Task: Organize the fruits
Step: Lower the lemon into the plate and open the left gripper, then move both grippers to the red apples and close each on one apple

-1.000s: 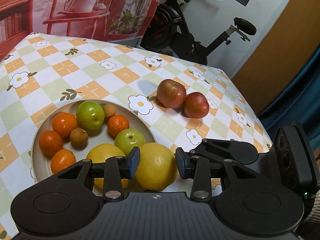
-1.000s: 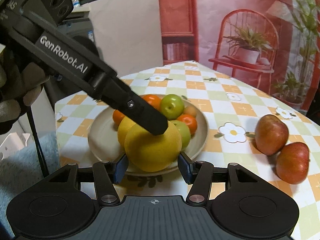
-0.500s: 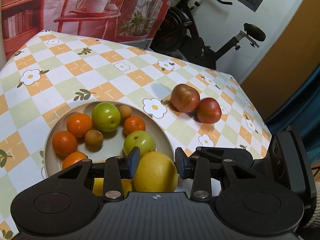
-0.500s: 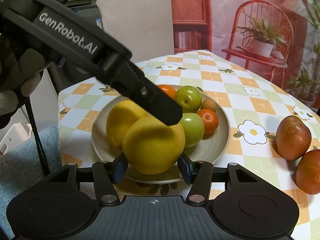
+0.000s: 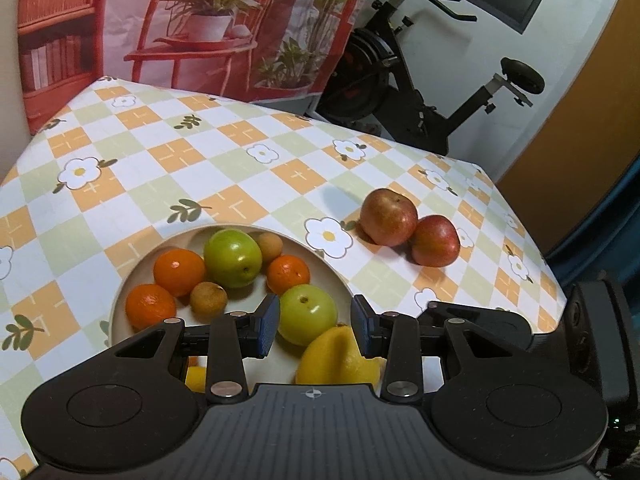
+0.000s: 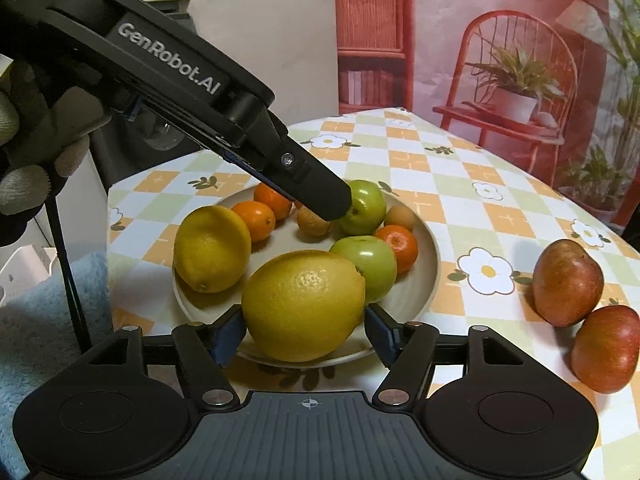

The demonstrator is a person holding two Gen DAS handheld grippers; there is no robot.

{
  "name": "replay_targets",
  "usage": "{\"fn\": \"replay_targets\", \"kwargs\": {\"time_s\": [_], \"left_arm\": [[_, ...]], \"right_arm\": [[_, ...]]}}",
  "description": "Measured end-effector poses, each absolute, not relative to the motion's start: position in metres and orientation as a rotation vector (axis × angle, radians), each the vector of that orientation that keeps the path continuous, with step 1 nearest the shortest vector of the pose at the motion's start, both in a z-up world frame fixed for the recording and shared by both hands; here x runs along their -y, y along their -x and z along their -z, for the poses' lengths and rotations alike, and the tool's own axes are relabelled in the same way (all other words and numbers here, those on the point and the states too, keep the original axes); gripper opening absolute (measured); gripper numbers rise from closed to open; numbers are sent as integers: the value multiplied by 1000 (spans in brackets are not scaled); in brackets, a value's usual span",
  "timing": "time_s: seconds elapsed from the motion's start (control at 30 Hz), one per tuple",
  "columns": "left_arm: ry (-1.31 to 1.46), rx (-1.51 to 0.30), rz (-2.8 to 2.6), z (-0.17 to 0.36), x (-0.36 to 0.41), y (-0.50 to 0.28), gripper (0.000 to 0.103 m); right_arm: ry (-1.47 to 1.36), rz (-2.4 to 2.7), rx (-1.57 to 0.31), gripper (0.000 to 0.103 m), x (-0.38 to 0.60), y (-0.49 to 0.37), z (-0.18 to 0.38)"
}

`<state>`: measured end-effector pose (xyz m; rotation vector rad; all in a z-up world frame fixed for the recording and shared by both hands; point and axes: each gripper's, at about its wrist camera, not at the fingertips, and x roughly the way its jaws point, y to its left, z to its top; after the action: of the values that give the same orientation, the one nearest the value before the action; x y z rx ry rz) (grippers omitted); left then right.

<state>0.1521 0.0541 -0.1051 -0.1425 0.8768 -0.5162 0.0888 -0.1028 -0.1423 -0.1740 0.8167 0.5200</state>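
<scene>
right gripper [image 6: 304, 334] jaws opening, big yellow citrus [image 6: 303, 305] between pads, sitting at near rim of plate [image 6: 430, 256]; left gripper [image 5: 314, 326] parted, empty, above green apple [image 5: 307, 314]; two red apples [image 5: 408, 226] on tablecloth [image 5: 200, 168] beside plate

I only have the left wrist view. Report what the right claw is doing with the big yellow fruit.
Observer: The right claw has its jaws opening. Its blue pads flank the large yellow citrus fruit, which sits at the beige round plate's near rim.
Operator: Check the plate behind my claw.
Observer: A second yellow lemon lies there, beside a small orange mandarin.
Operator: Place my left claw.
Observer: Seen side-on, the left claw hangs over the plate's far half, by the small brown round fruit. Whether it touches anything is unclear.
</scene>
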Motion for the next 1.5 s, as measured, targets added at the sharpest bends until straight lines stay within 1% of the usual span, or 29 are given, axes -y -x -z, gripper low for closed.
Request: {"fn": "replay_targets", "kwargs": {"time_s": [0.27, 0.5, 0.8, 1.2, 1.5], "left_arm": [[132, -865, 510, 103, -55, -152, 41], [129, -857, 505, 101, -54, -152, 41], [116, -810, 476, 94, -45, -160, 42], [75, -742, 535, 85, 12, -179, 42], [-9, -738, 600, 92, 70, -195, 42]], "right_arm": [[154, -528, -811, 65, 111, -84, 133], [134, -512, -805, 65, 119, -83, 131], [101, -445, -713, 65, 143, -77, 116], [42, -202, -619, 65, 232, -69, 109], [3, -105, -642, 65, 280, -70, 129]]}}
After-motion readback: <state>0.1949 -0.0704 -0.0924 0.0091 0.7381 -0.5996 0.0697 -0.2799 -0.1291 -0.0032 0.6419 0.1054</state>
